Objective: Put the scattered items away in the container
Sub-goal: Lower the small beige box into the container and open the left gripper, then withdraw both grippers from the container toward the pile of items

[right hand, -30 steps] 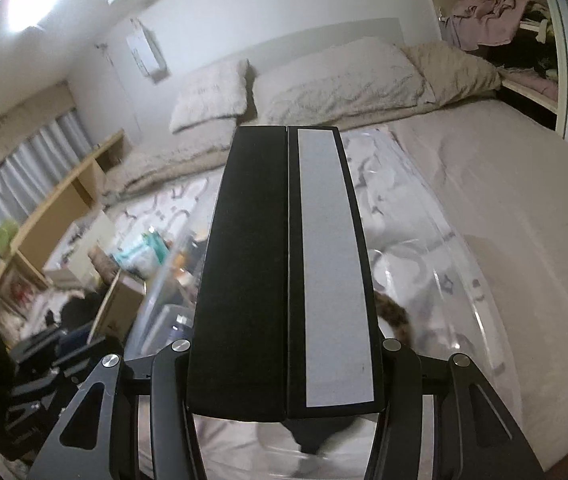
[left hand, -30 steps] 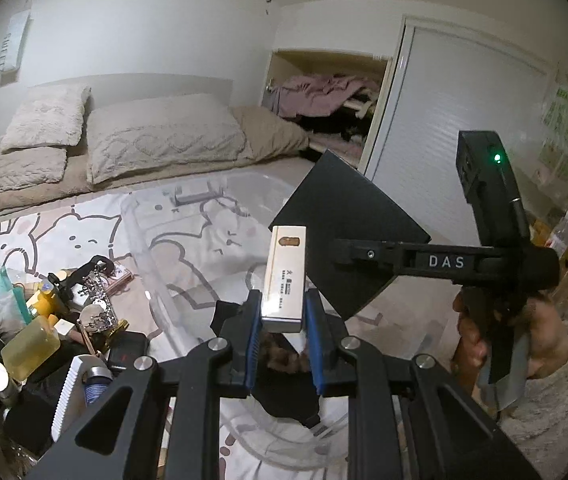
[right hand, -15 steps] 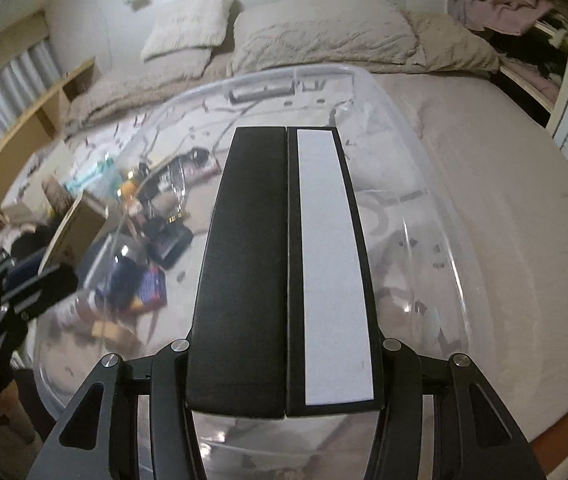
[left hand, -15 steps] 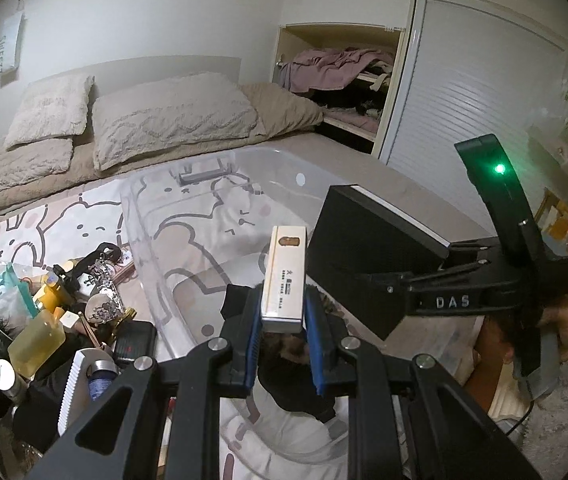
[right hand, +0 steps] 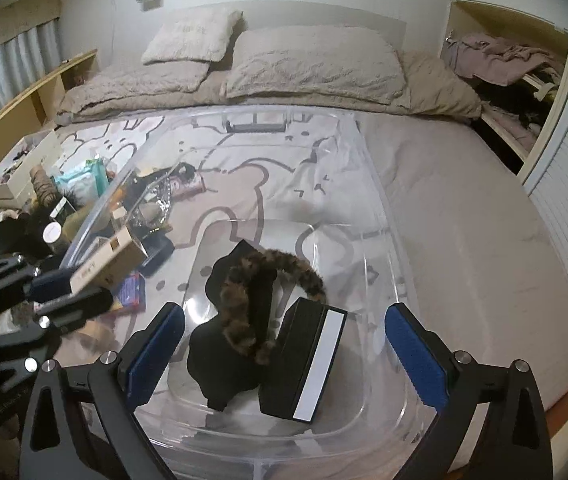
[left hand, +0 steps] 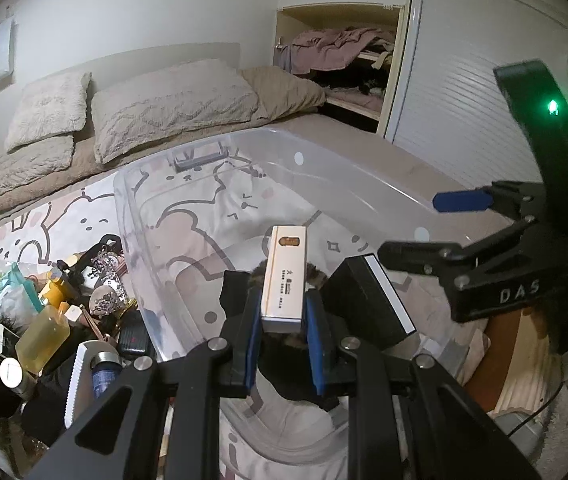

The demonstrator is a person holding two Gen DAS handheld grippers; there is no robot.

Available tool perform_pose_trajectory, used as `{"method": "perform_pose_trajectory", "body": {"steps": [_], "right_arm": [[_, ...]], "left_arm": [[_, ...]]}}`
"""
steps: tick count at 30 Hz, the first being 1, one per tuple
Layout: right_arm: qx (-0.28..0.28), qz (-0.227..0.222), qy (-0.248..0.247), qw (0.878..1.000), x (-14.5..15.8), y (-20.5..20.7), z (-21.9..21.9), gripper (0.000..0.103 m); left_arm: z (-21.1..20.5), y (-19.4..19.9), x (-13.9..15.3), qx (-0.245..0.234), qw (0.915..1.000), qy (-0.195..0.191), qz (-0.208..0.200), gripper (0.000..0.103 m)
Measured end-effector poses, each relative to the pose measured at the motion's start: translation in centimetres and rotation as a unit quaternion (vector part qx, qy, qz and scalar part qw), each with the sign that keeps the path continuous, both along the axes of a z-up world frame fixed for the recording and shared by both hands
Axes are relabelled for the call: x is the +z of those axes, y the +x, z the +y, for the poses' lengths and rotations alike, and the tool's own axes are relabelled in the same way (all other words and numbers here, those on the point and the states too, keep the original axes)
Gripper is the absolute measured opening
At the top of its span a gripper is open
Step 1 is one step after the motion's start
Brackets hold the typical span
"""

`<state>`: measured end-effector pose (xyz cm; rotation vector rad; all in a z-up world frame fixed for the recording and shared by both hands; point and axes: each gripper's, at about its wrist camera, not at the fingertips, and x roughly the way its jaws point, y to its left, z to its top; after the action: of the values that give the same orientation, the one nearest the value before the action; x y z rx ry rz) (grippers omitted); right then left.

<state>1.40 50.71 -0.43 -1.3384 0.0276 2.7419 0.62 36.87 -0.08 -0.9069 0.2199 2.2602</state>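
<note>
Over the clear plastic container (right hand: 379, 208) on the bed, the right gripper (right hand: 284, 344) has just been opening and stands wide with nothing between its pads. Below it the black box (right hand: 303, 364) lies inside the container, just right of a black cloth (right hand: 220, 360) and furry leopard-print band (right hand: 244, 320). Left of it, the left gripper (left hand: 282, 320) stays pinched narrow on a slim cream box (left hand: 285, 276).

The container (right hand: 371, 184) sits on the bed (right hand: 463, 220), pillows (right hand: 315, 64) behind it. Inside lie a box (right hand: 307, 360) and, touching its left, a furry band (right hand: 252, 304) on cloth (right hand: 220, 352). Scattered items (right hand: 84, 200) lie outside, left.
</note>
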Motion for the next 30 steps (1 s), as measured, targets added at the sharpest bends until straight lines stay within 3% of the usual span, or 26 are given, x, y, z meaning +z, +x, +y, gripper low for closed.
{"method": "perform_pose_trajectory", "body": {"steps": [7, 11, 13, 14, 15, 30], "right_arm": [[-0.008, 0.01, -0.009, 1.0, 0.4, -0.1, -0.1, 0.1], [-0.005, 0.01, -0.013, 1.0, 0.3, -0.2, -0.2, 0.1], [-0.003, 0.012, -0.013, 1.0, 0.3, -0.2, -0.4, 0.1], [-0.001, 0.013, -0.013, 1.0, 0.3, -0.2, -0.6, 0.1], [0.002, 0.015, -0.012, 1.0, 0.4, -0.2, -0.8, 0.1], [0.005, 0.019, -0.012, 1.0, 0.5, -0.1, -1.2, 0.1]], "left_arm": [[0.6, 0.5, -0.1, 0.003, 0.9999, -0.016, -0.002, 0.021], [0.3, 0.4, -0.2, 0.032, 0.9991, -0.029, 0.003, 0.024], [0.1, 0.3, -0.2, 0.047, 0.9984, -0.031, 0.004, 0.05], [-0.2, 0.2, -0.2, 0.057, 0.9979, -0.03, 0.007, 0.069], [-0.4, 0.2, -0.2, 0.064, 0.9975, -0.028, 0.011, 0.072], [-1.2, -0.2, 0.1, 0.072, 0.9968, -0.034, 0.007, 0.072]]}}
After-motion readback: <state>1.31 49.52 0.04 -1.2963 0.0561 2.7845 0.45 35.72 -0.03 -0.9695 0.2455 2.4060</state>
